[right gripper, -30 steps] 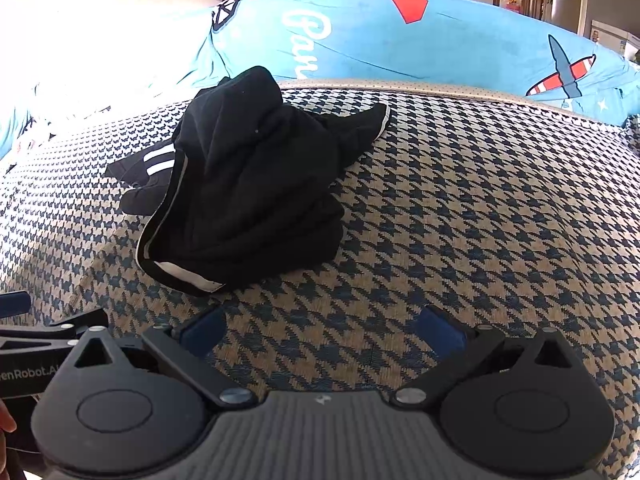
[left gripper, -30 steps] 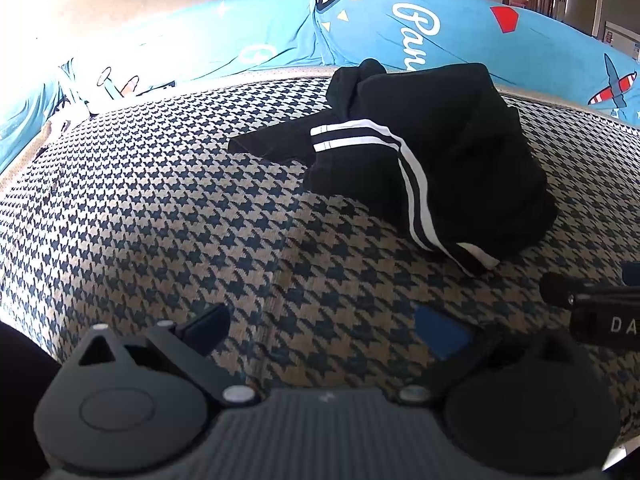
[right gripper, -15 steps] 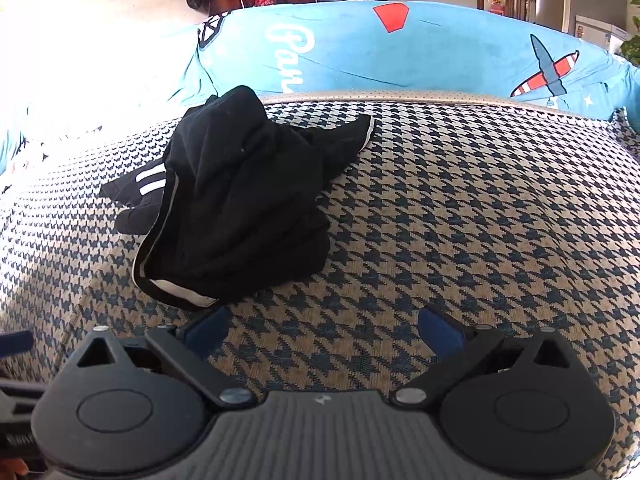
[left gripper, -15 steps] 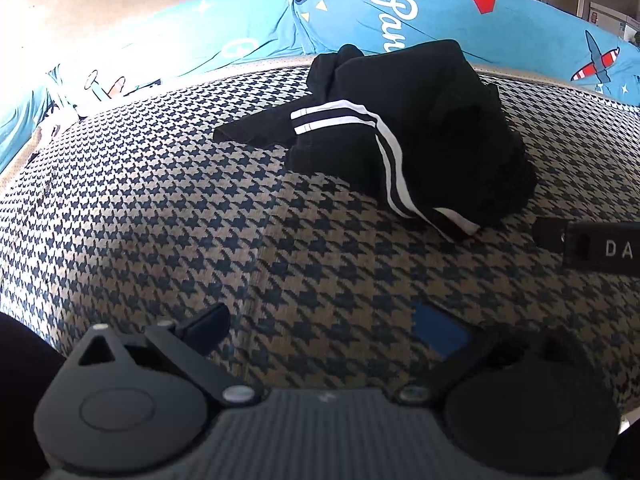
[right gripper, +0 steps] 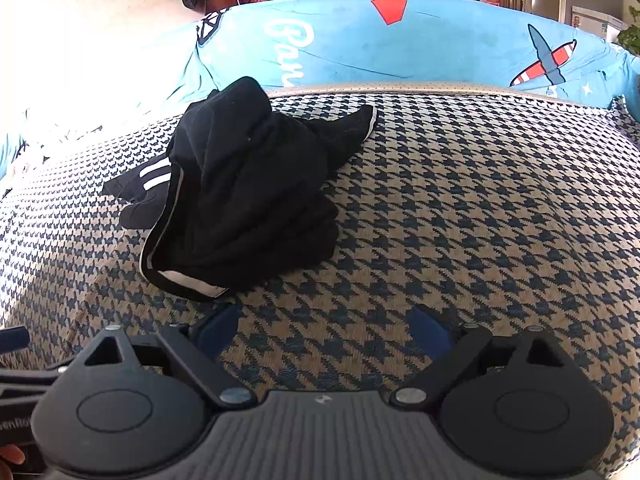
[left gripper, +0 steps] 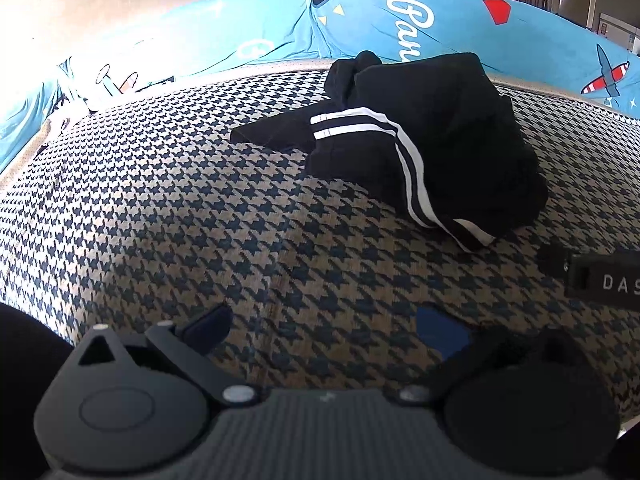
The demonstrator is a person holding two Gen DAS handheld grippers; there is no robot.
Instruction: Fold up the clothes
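Left gripper (left gripper: 324, 330) gapes; black garment (left gripper: 432, 152) lies crumpled ahead, right.

White cursive letters on the blue cushion cover (left gripper: 440, 20) read "Par" in the left wrist view and "Pan" in the right wrist view (right gripper: 360, 48); the rest of the word is hidden behind the black garment (right gripper: 248, 184). A black device (left gripper: 604, 280) at the right edge of the left view bears white capitals "DAS", cut off by the frame. At the right view's lower left edge, a black part (right gripper: 16, 424) shows "enRo", also cut off.
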